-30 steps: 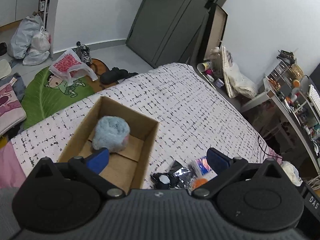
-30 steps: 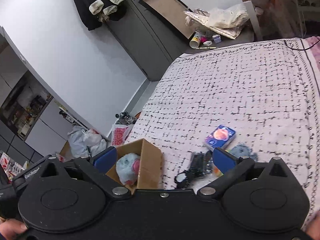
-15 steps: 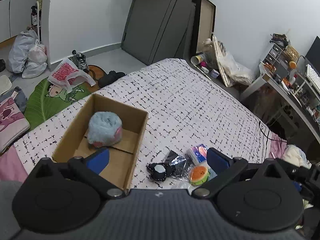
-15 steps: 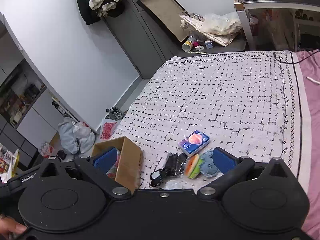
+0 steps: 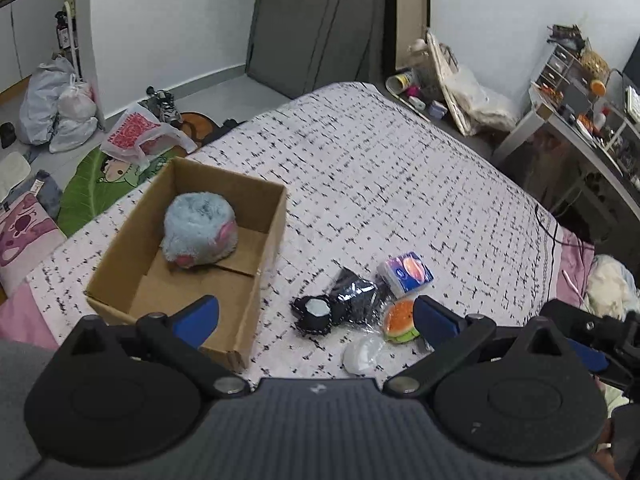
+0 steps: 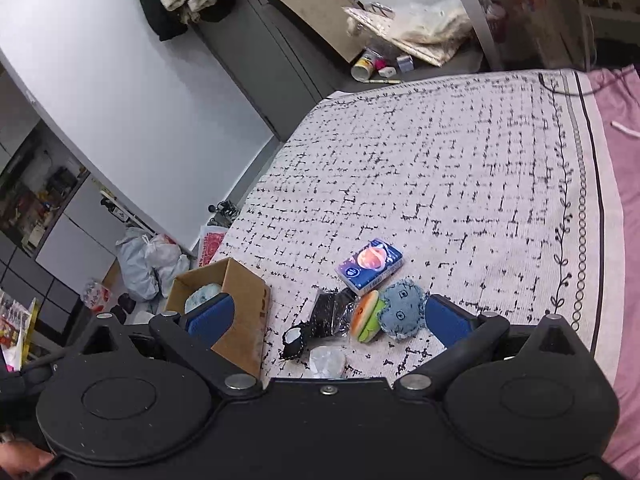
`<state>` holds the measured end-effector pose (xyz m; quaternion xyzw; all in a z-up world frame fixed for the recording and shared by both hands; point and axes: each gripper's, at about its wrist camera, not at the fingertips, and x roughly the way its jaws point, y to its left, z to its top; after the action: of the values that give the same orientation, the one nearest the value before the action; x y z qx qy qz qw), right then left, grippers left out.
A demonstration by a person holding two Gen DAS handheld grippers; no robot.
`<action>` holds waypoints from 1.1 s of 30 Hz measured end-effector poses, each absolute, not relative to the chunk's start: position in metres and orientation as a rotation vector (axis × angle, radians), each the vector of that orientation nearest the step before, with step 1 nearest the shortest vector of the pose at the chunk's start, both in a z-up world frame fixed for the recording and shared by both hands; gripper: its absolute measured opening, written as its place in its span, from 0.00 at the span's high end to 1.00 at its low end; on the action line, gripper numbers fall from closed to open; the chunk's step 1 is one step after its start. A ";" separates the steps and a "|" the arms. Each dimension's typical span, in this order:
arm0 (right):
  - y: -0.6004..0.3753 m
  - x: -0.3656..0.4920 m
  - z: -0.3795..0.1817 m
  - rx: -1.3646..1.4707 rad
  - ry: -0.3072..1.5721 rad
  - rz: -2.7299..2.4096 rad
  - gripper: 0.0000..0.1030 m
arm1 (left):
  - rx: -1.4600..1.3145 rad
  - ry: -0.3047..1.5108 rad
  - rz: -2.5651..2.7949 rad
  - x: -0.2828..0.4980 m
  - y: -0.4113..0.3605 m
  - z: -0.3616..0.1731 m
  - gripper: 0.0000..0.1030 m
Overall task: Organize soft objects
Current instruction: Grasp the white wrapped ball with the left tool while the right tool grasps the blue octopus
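Both tongs, left tongs and right tongs, are held apart and empty above the soft toys; the box is kept lower left for sorting.

The bed lies bare across the centre and upper right of the left view, so a gripper could pass freely there. At lower left the box stands with high walls; the blue plush fills its far end, while the near floor of the box is open. Low in the middle a tight cluster blocks the way: tissue pack, black pouch, burger toy and white lump, nearly touching. In the right view the denim plush presses against the burger toy, with bare bed to its right.
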<state>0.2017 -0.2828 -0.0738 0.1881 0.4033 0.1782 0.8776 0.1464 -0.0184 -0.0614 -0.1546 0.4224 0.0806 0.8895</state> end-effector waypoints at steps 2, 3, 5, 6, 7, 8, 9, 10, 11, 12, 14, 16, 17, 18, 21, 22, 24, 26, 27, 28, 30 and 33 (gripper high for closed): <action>-0.286 0.205 -0.080 0.404 0.855 0.358 0.00 | -0.314 0.882 0.163 0.149 -0.024 -0.066 0.01; -0.288 0.207 -0.083 0.411 0.863 0.351 0.01 | -0.314 0.882 0.161 0.151 -0.027 -0.068 0.01; -0.292 0.211 -0.091 0.442 0.885 0.332 0.01 | -0.319 0.884 0.148 0.155 -0.031 -0.073 0.02; -0.293 0.213 -0.095 0.455 0.896 0.324 0.01 | -0.324 0.886 0.139 0.157 -0.033 -0.076 0.03; -0.294 0.215 -0.098 0.461 0.906 0.317 0.01 | -0.328 0.889 0.130 0.159 -0.035 -0.079 0.03; -0.294 0.217 -0.102 0.463 0.915 0.308 0.01 | -0.330 0.891 0.123 0.161 -0.038 -0.082 0.03; -0.294 0.219 -0.104 0.464 0.920 0.302 0.01 | -0.328 0.892 0.114 0.163 -0.041 -0.086 0.03; -0.295 0.221 -0.107 0.469 0.927 0.295 0.01 | -0.325 0.894 0.107 0.165 -0.044 -0.090 0.04; -0.296 0.223 -0.108 0.477 0.932 0.289 0.01 | -0.323 0.898 0.098 0.168 -0.047 -0.094 0.04; -0.297 0.224 -0.110 0.488 0.935 0.285 0.01 | -0.321 0.904 0.090 0.170 -0.050 -0.098 0.04; -0.301 0.227 -0.113 0.513 0.940 0.274 0.01 | -0.315 0.925 0.079 0.176 -0.056 -0.108 0.07; -0.306 0.229 -0.115 0.537 0.938 0.260 0.01 | -0.315 0.945 0.074 0.181 -0.059 -0.117 0.09; -0.308 0.230 -0.116 0.547 0.938 0.251 0.01 | -0.319 0.956 0.072 0.183 -0.060 -0.122 0.10; -0.310 0.232 -0.117 0.556 0.939 0.243 0.01 | -0.323 0.966 0.072 0.185 -0.061 -0.127 0.11; -0.316 0.235 -0.121 0.582 0.948 0.226 0.01 | -0.327 0.986 0.075 0.191 -0.064 -0.139 0.12; -0.318 0.236 -0.124 0.591 0.955 0.222 0.01 | -0.327 0.991 0.075 0.193 -0.066 -0.142 0.12; -0.320 0.238 -0.128 0.607 0.968 0.217 0.02 | -0.327 1.001 0.073 0.196 -0.068 -0.147 0.13; -0.322 0.240 -0.132 0.627 0.979 0.212 0.02 | -0.330 1.009 0.074 0.198 -0.069 -0.151 0.14; -0.324 0.242 -0.135 0.640 0.986 0.208 0.02 | -0.333 1.014 0.075 0.200 -0.070 -0.154 0.15; -0.326 0.243 -0.137 0.650 0.992 0.202 0.03 | -0.335 1.017 0.076 0.201 -0.070 -0.155 0.16; -0.330 0.247 -0.141 0.682 1.007 0.191 0.07 | -0.339 1.023 0.079 0.203 -0.071 -0.158 0.18; -0.335 0.248 -0.145 0.720 1.013 0.186 0.07 | -0.338 1.028 0.077 0.207 -0.073 -0.161 0.20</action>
<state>0.2482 -0.3348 -0.1448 0.3369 0.4737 0.0869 0.8090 0.2070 -0.0727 -0.1606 -0.1609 0.4893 0.0367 0.8564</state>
